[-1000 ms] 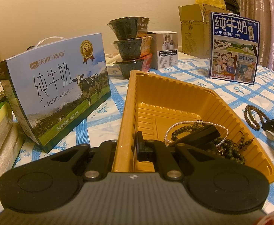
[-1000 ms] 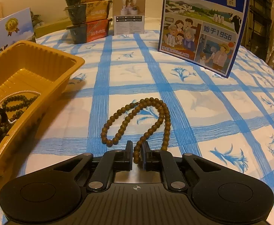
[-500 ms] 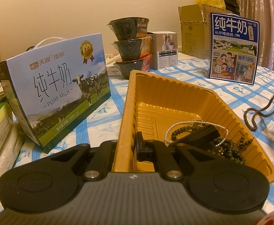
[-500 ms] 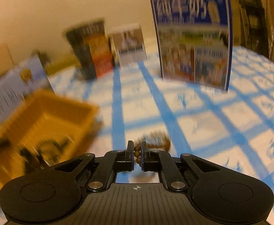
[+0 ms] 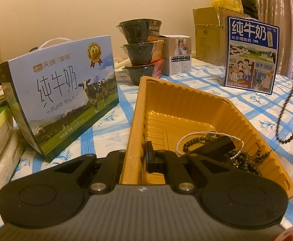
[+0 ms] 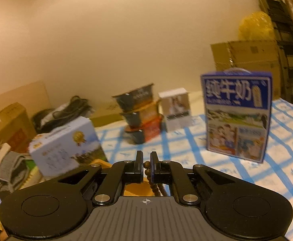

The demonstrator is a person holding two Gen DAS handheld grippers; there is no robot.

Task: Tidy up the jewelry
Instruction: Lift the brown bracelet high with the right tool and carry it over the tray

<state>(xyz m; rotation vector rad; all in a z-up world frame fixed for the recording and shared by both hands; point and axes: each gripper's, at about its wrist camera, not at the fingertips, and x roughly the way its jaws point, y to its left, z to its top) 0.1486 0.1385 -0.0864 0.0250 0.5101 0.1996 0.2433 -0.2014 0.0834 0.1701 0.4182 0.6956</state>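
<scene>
A second ago the brown bead strand lay looped on the blue-checked tablecloth just ahead of the right gripper; now it is off the cloth, clenched between the right jaws, with its loop dropping below them. In the left wrist view the same strand hangs in the air at the far right edge, a long thin dark loop clear of the tablecloth, where earlier it was a small coil on the cloth. The left gripper has not shifted: its jaws stay clamped on the near-left wall of the yellow tray, one finger inside the wall and one outside.

Ahead of the left jaws the far half of the tray floor is bare. To their right, in the near corner, lie dark green beads, a thin white pearl strand and a flat black piece. The tray's right rim stands between that pile and the hanging loop, with open cloth beyond it. The pale milk carton stands close on the left of the jaws; the blue milk box stands ahead and to the right of the right jaws, with stacked black bowls farther back.

The held beads are small, round, matte brown and evenly sized.
</scene>
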